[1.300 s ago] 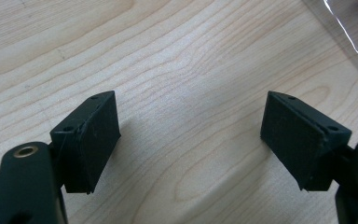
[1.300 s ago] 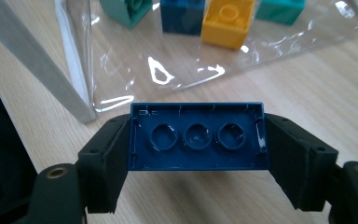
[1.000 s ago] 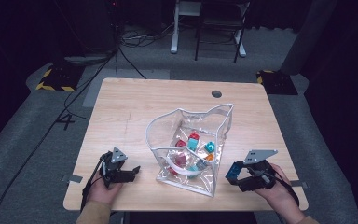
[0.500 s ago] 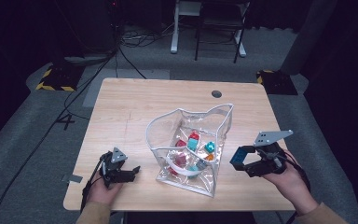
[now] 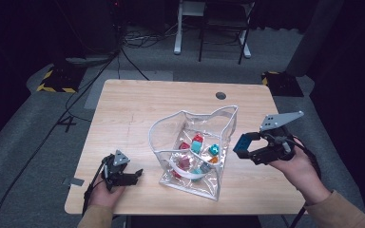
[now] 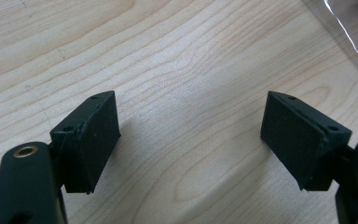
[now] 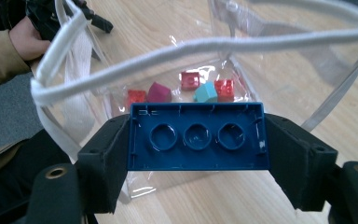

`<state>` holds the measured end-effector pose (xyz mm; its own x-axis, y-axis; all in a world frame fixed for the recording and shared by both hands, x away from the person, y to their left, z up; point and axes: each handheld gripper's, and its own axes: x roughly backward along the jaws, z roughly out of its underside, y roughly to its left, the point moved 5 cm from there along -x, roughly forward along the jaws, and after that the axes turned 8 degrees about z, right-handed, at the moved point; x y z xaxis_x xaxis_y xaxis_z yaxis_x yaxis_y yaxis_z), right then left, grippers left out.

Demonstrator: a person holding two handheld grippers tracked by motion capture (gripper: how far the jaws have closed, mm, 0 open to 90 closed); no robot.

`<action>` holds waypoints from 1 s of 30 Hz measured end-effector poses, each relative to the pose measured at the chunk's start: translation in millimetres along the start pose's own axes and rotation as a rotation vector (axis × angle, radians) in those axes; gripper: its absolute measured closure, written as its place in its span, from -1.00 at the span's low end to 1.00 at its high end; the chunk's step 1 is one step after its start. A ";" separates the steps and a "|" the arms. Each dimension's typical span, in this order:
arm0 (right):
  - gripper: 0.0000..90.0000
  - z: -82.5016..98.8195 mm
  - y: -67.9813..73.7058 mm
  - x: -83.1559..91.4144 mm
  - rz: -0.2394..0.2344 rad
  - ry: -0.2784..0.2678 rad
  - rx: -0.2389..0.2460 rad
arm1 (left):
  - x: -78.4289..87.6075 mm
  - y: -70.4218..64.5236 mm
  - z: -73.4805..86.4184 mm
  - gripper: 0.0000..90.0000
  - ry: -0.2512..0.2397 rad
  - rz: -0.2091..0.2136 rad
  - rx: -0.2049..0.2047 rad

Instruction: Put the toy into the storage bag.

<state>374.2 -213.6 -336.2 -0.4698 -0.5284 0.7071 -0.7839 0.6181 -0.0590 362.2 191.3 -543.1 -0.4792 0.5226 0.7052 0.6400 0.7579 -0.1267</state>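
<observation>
A clear plastic bag with a white rim stands open in the middle of the wooden table; several coloured blocks lie in its bottom. My right gripper hangs in the air just right of the bag's rim, shut on a dark blue brick. In the right gripper view the blue brick is clamped end to end between the jaws, hollow underside facing the camera, with the bag just beyond. My left gripper rests low on the table left of the bag, open and empty.
A round cable hole sits near the table's far edge. Cables and a chair base lie on the floor beyond. The person's left hand appears through the bag in the right gripper view.
My right gripper has risen from the table top with the blue brick and now sits level with the bag's rim. The left gripper has stayed put.
</observation>
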 end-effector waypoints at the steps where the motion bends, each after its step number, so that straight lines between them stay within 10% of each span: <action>1: -0.39 -2.9 0.1 0.7 -0.001 -0.002 0.003 | 0.0 0.0 0.0 -0.56 0.000 0.000 0.000; 17: -0.39 -65.9 9.0 -2.4 -0.033 -0.030 0.051 | 0.0 0.0 0.0 -0.56 0.000 0.000 0.001; 30: -0.39 -94.6 26.3 -67.0 -0.066 0.085 0.096 | 0.1 0.1 0.0 -0.56 0.000 -0.001 0.001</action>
<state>423.4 -106.9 -318.5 -0.3828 -0.5128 0.7685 -0.8493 0.5228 -0.0742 362.2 191.4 -543.1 -0.4793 0.5220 0.7055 0.6394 0.7584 -0.1268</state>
